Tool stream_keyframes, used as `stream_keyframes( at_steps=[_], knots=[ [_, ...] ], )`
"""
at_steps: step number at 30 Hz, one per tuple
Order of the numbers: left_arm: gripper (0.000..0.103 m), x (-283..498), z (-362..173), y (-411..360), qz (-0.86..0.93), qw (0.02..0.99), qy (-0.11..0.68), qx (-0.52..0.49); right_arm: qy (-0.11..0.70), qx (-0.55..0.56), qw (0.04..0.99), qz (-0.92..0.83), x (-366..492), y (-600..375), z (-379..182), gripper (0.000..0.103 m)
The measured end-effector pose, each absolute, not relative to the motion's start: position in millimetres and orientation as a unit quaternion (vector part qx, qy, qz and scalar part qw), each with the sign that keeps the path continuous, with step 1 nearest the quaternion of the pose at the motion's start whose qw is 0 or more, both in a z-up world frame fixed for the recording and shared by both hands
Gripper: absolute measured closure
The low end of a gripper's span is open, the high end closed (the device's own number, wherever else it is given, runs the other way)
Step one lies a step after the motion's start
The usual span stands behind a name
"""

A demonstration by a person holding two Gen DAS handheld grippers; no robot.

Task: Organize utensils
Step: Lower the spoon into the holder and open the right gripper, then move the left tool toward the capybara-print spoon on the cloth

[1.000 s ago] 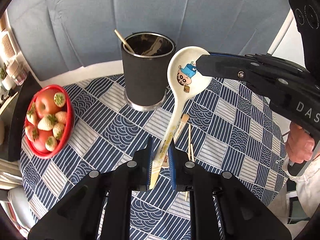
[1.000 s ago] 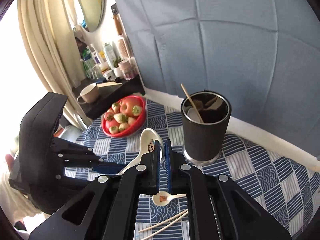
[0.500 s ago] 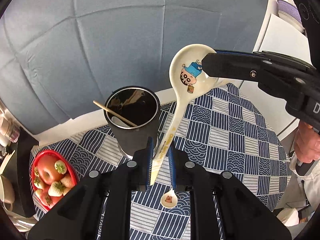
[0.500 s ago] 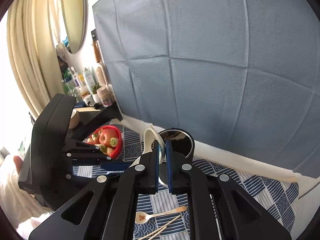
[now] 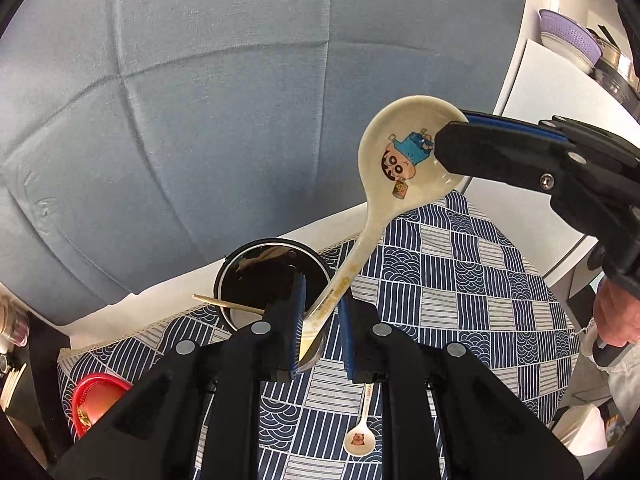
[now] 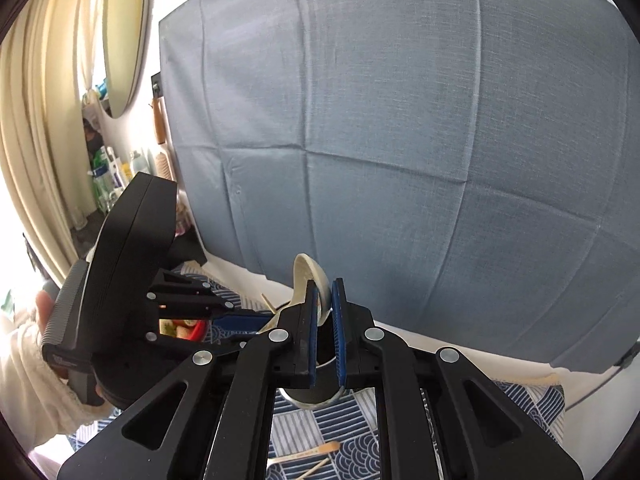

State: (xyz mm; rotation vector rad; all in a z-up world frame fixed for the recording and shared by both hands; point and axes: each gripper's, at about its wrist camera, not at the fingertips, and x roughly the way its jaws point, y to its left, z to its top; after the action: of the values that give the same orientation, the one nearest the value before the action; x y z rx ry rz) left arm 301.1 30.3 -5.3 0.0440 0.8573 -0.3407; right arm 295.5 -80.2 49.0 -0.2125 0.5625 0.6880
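- The large cartoon spoon point(image 5: 394, 168) hung slanted at centre frame, handle end low over the black holder point(image 5: 272, 276), seemingly to drop in handle-first.
- The right tool point(image 5: 450, 148), clenched nearly flat, pinched its bowl at right.
- The left tool point(image 5: 322, 332), narrowly parted, touched the handle with its left pad; its grip was unclear.

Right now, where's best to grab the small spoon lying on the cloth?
By its thin handle, from above, fingers across it: the small spoon lies flat, bowl up, and the rounded bowl would likely slip. First drop off the large spoon.
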Motion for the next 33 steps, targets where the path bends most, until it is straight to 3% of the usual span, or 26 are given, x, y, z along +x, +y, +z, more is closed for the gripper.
stream_keyframes(
  at_steps=[12, 13, 14, 15, 16, 17, 18, 20, 23, 33],
  knots=[
    [0.086, 332, -38, 43, -0.187, 0.883, 0.43, 0.007, 0.294, -0.11, 0.896, 0.313, 317, -55, 26, 0.093],
    [0.08, 334, -39, 46, -0.186, 0.884, 0.43, 0.001, 0.305, -0.103, 0.893, 0.315, 320, -55, 23, 0.093],
    [0.061, 335, -40, 50, -0.178, 0.887, 0.425, -0.008, 0.314, -0.097, 0.892, 0.31, 323, -55, 21, 0.078],
    [0.05, 334, -40, 54, -0.173, 0.89, 0.422, -0.017, 0.317, -0.096, 0.895, 0.3, 325, -57, 19, 0.046],
    [0.036, 332, -39, 58, -0.17, 0.893, 0.416, -0.027, 0.31, -0.097, 0.903, 0.281, 325, -60, 19, 0.03],
    [0.031, 329, -38, 62, -0.167, 0.897, 0.408, -0.034, 0.296, -0.096, 0.913, 0.265, 322, -66, 20, 0.019],
    [0.03, 325, -37, 66, -0.165, 0.9, 0.401, -0.039, 0.289, -0.091, 0.918, 0.256, 322, -72, 20, 0.018],
    [0.014, 318, -36, 73, -0.156, 0.905, 0.394, -0.043, 0.304, -0.072, 0.914, 0.257, 327, -83, 18, 0.016],
    [0.008, 308, -39, 83, -0.147, 0.907, 0.392, -0.053, 0.318, -0.057, 0.912, 0.253, 331, -95, 10, 0.015],
    [0.007, 275, -71, 104, -0.098, 0.893, 0.431, -0.084, 0.355, -0.062, 0.896, 0.26, 332, -102, -23, 0.015]
  ],
)
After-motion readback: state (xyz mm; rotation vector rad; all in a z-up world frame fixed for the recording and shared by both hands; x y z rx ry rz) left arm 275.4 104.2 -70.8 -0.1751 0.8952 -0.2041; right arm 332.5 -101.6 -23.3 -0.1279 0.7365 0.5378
